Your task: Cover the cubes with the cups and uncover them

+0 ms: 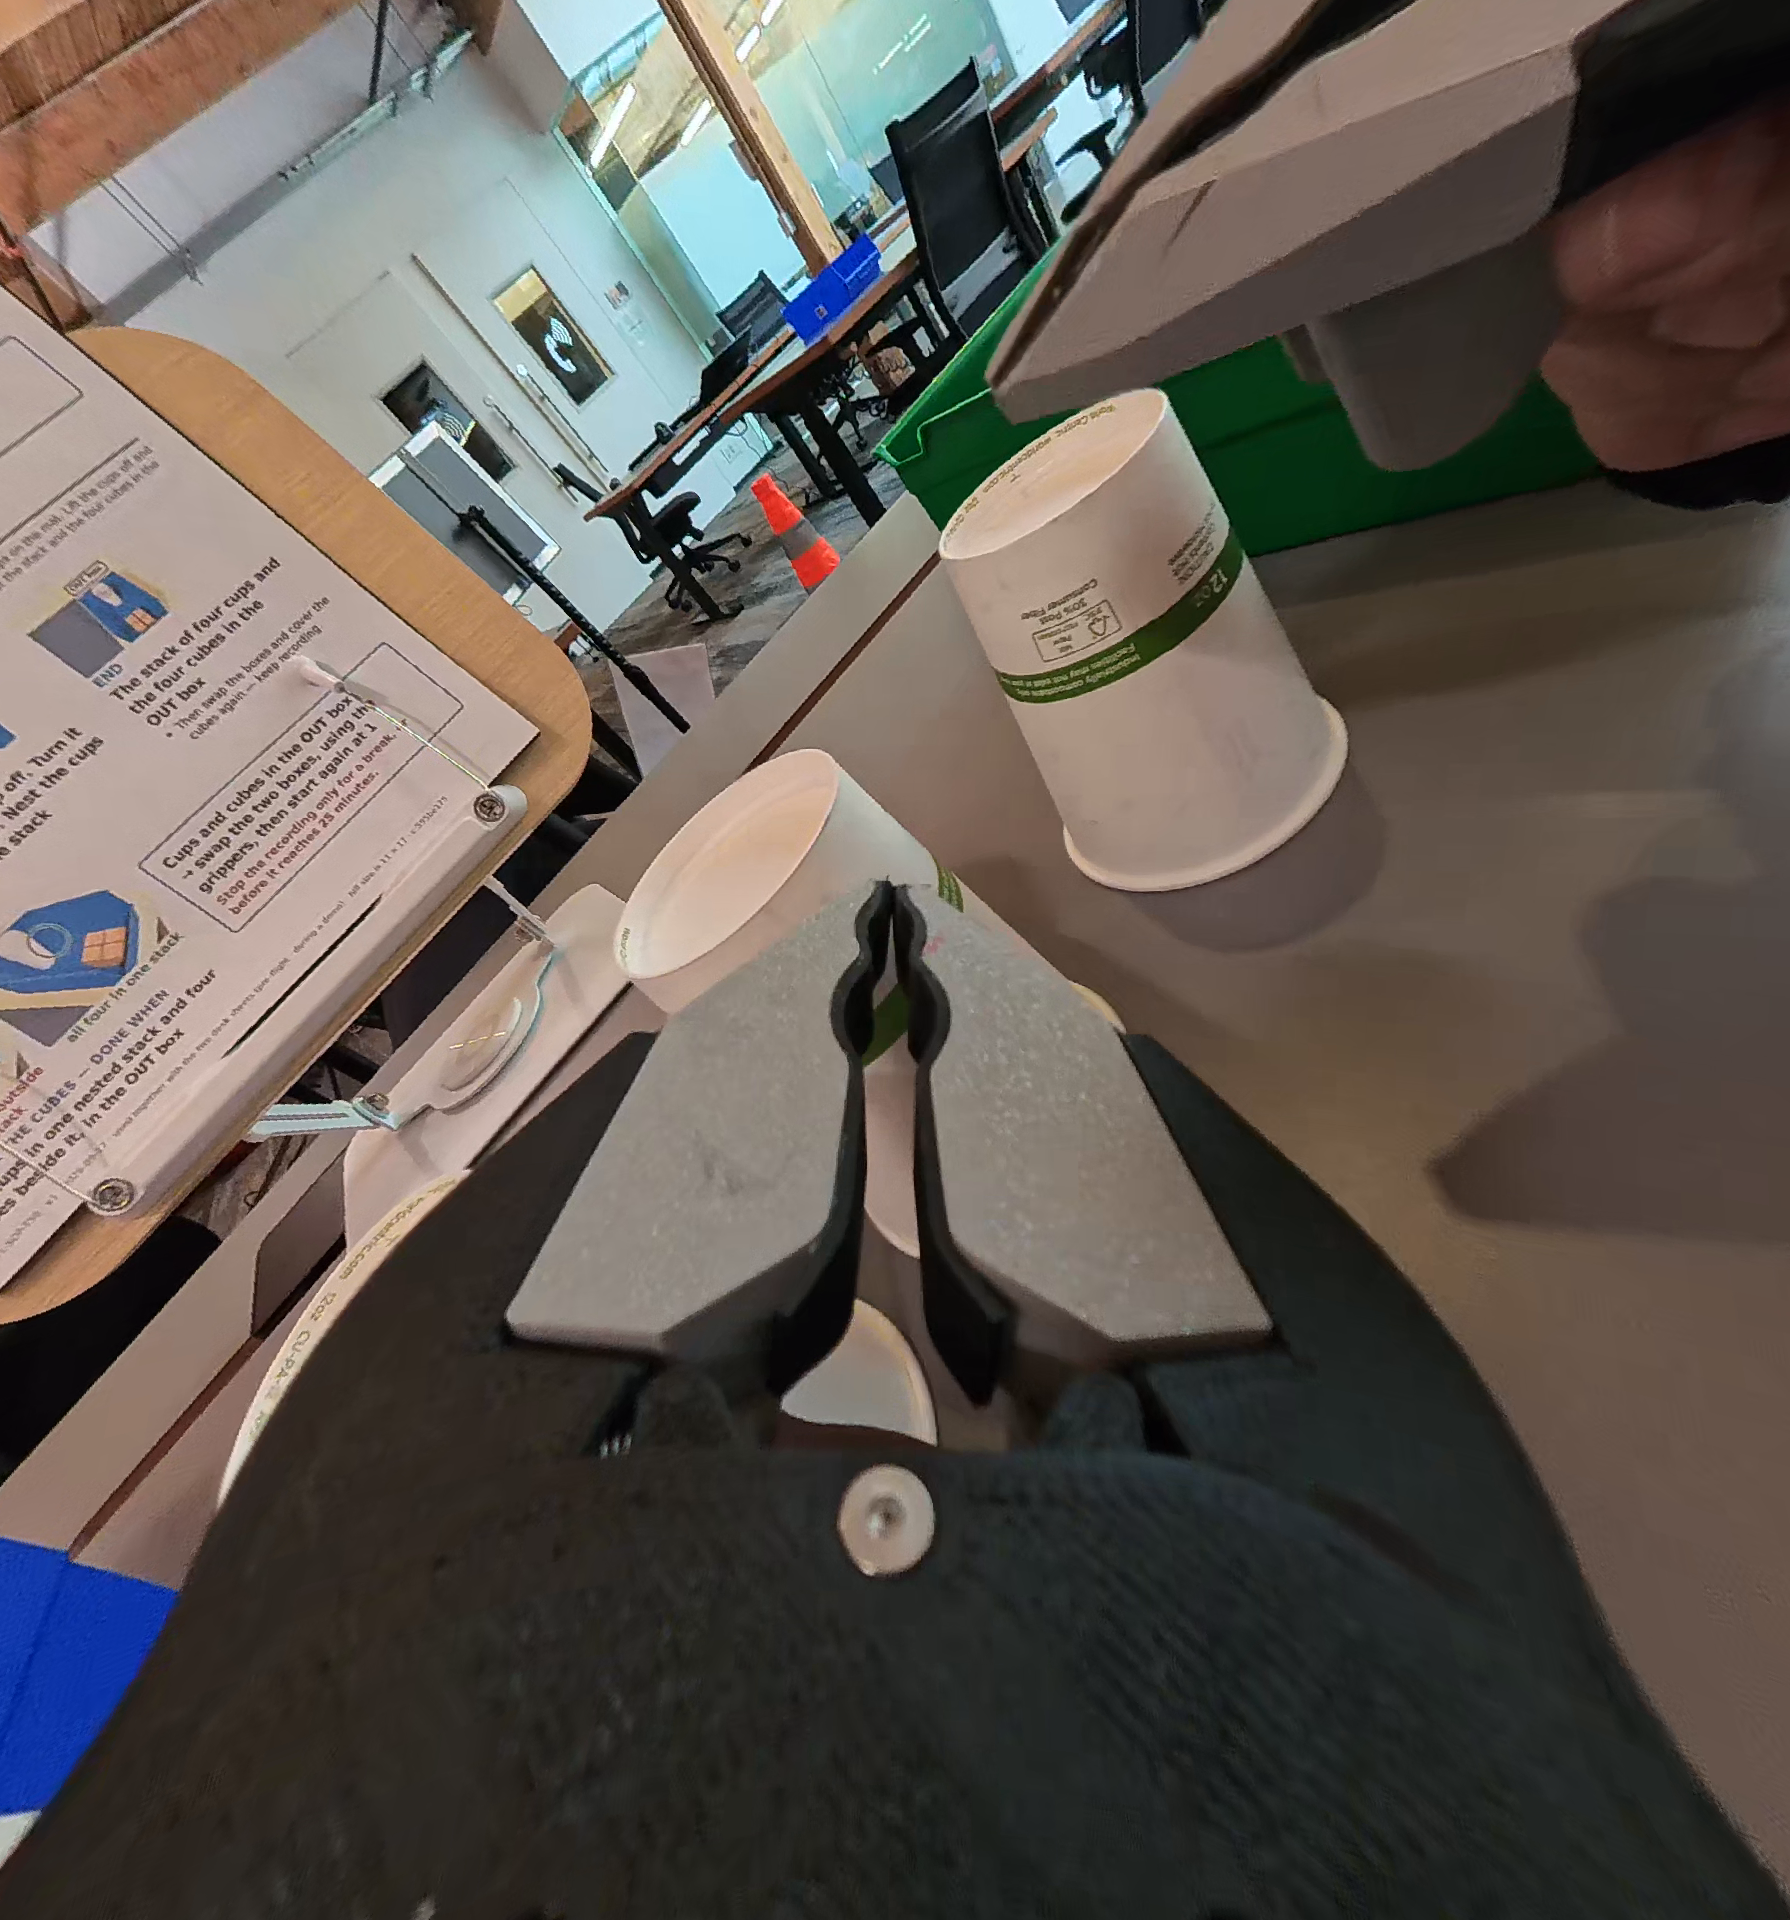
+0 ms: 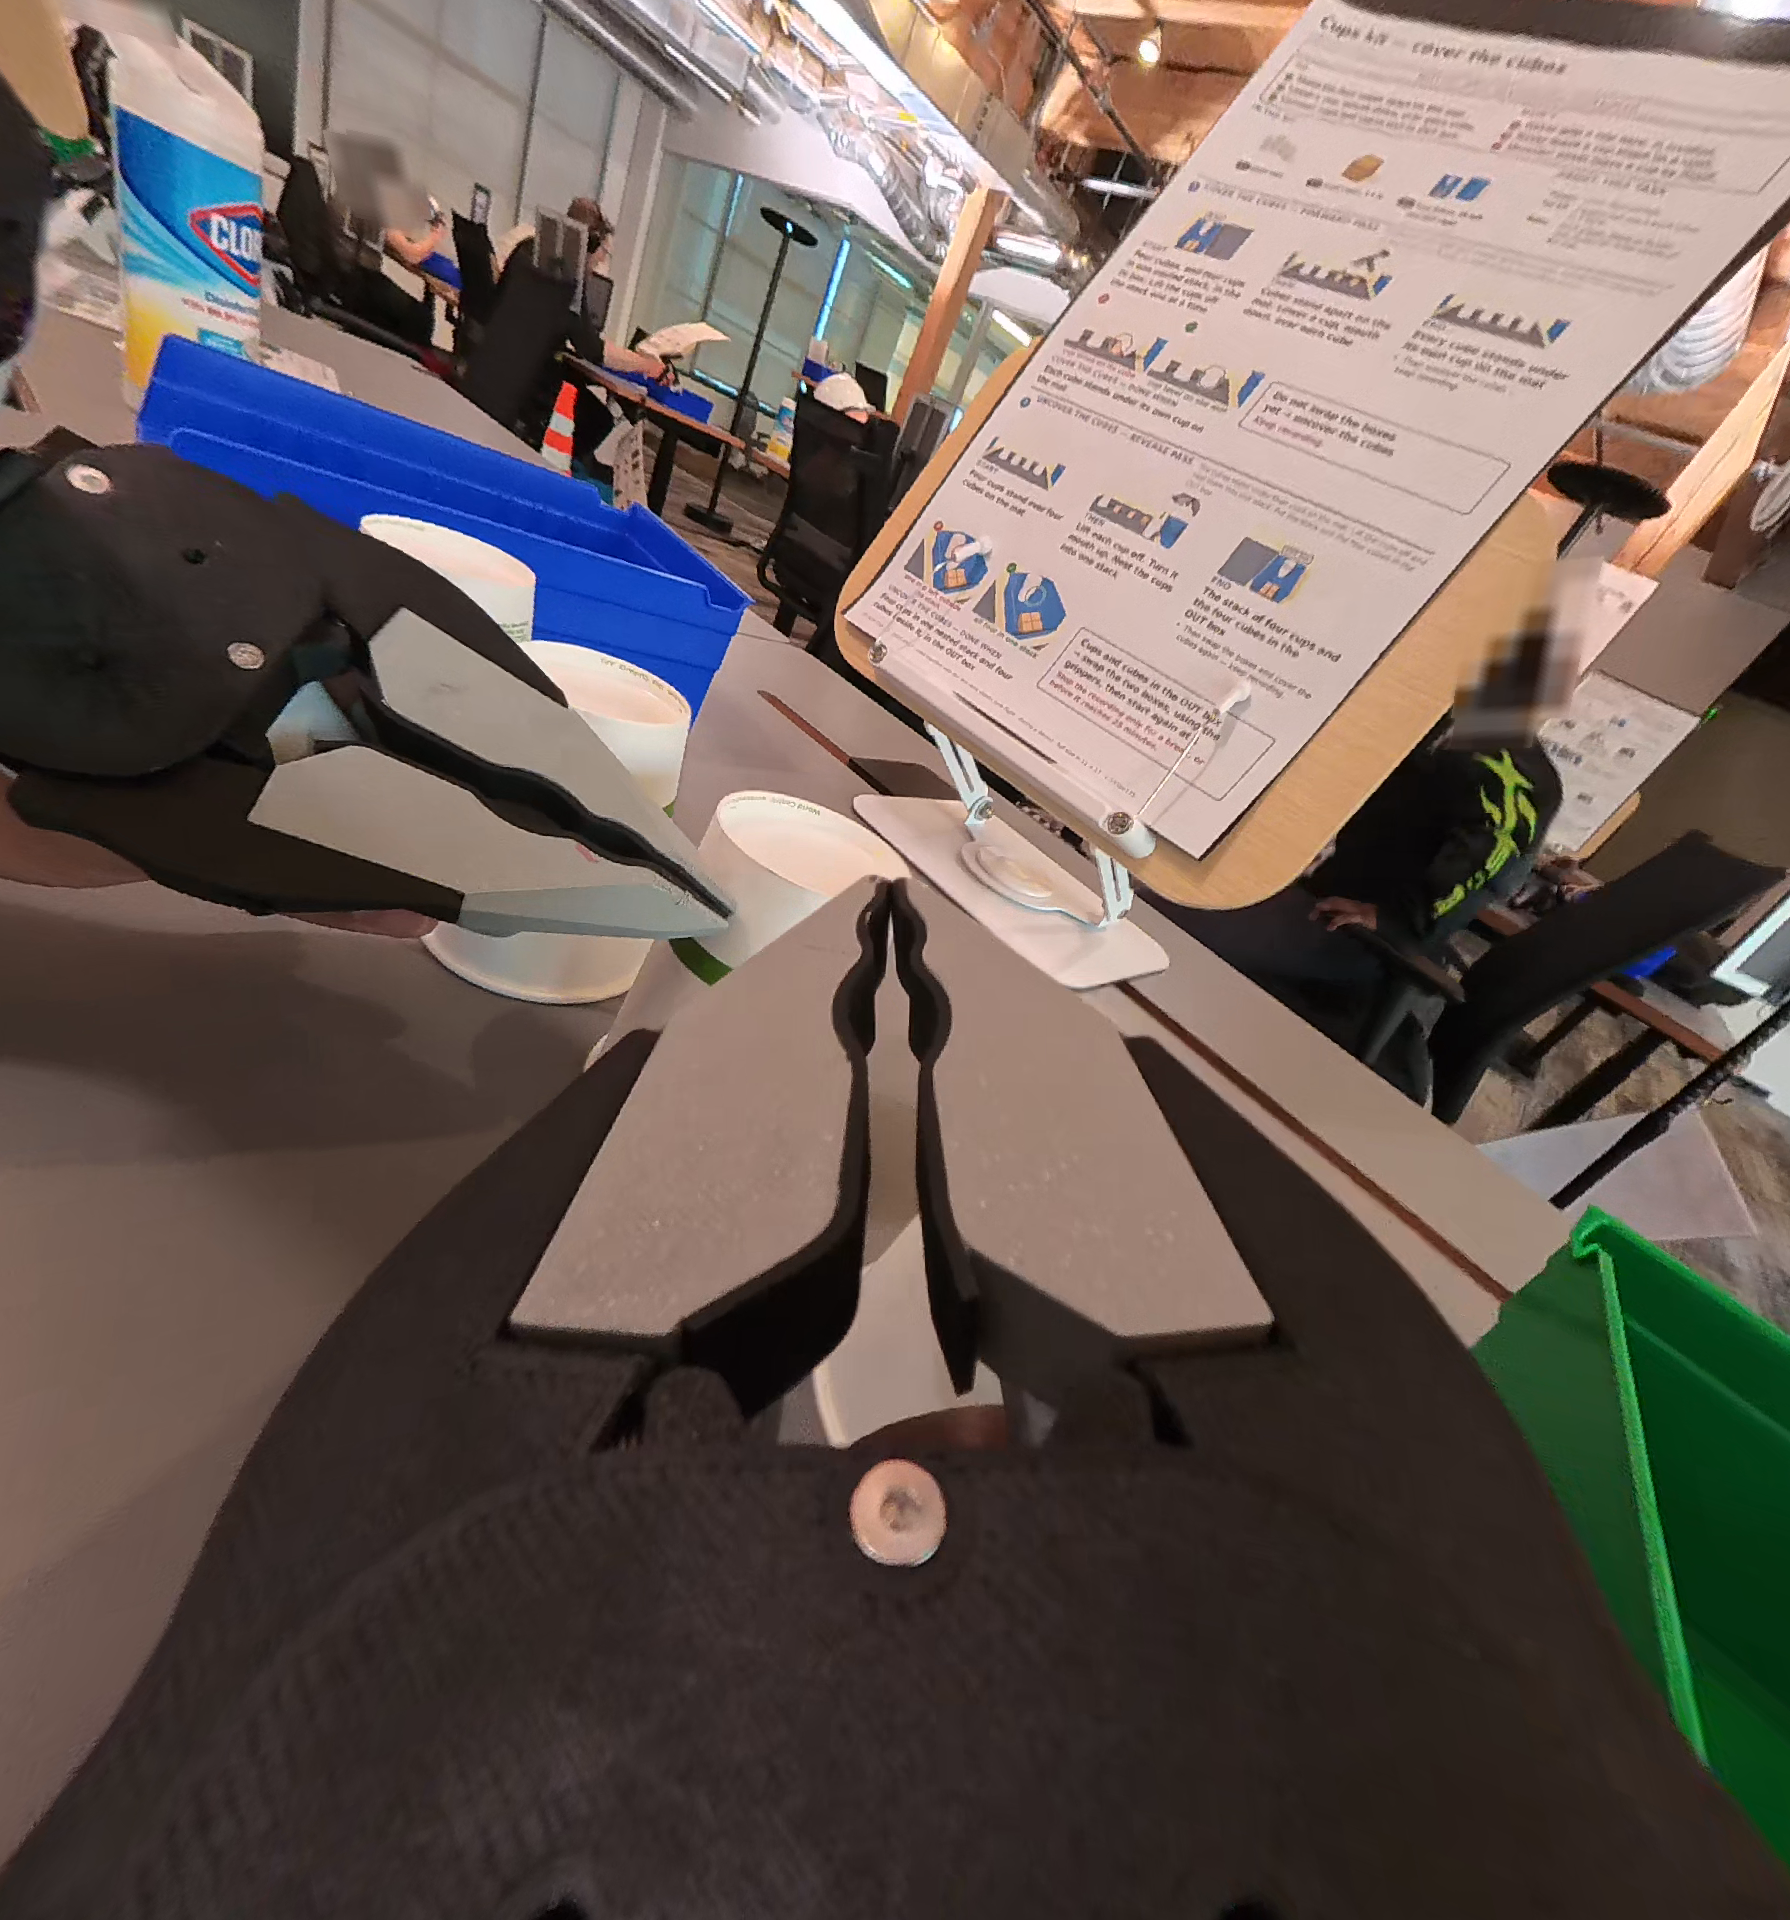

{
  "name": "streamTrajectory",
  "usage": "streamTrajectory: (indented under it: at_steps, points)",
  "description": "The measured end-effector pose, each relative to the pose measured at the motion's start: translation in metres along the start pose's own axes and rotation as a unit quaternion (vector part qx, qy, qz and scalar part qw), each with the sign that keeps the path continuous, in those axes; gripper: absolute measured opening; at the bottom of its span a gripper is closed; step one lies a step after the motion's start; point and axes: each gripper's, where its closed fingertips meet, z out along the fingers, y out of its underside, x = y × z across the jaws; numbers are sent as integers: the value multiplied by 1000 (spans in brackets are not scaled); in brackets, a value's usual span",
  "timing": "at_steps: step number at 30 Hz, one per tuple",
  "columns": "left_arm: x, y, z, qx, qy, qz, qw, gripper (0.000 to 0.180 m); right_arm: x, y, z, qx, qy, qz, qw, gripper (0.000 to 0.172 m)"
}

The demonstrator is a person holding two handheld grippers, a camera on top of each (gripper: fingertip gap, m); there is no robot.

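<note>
Left gripper point(image 1: 893, 891), nearest in its own view, is holding its black fingertips pressed together with nothing between them, hovering above an inverted white paper cup point(image 1: 756, 873) standing mouth-down on the grey worktop point(image 1: 1493, 935); right gripper point(image 2: 886, 888) is likewise keeping its tips pressed together on nothing, poised over the flat base of the same sort of cup point(image 2: 803, 847). Left gripper's tips, seen from the side in the right wrist view, are lying just above the cups' bases without gripping any. Three further white cups are standing mouth-down: one with a green band point(image 1: 1140, 644) nearer the worktop's far edge, beneath the right gripper's grey finger, and two others point(image 2: 621, 717) point(image 2: 455, 566) running towards the blue bin point(image 2: 434, 468). Cubes are not showing anywhere. White-footed wooden stand point(image 2: 1390, 810) with an instruction sheet point(image 2: 1286, 395) is sitting at the far edge; green bin point(image 1: 1286, 457) is resting at the opposite end; wipes canister point(image 2: 190, 208) is standing behind the blue bin
</note>
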Motion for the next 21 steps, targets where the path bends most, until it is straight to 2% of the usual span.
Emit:
streamTrajectory:
  at_steps: [1, 6, 9, 12, 15, 21]
  points:
    - [0, 0, 0, 0, -2, 3, 1000, 0, 0, 2, 0, -4, 1, 7, 1000, 1]
    - [-2, -5, -2, 8, -10, 17, 1000, 0, 3, 12, 3, -24, 14, 35, 999, 31]
    - [-4, -12, -6, 29, -2, -10, 1000, 0, 16, 10, 0, -22, 45, 29, 998, 41]
    - [-4, -25, -11, 70, 24, -71, 995, 0, 33, 4, -9, -11, 83, 25, 996, 41]
    - [-8, -35, -18, 108, 57, -145, 982, 0, 37, 8, -14, -21, 64, 56, 996, 35]
    - [-27, -25, -16, 95, 28, -185, 978, 0, 40, 33, -12, -92, 60, 44, 993, 22]
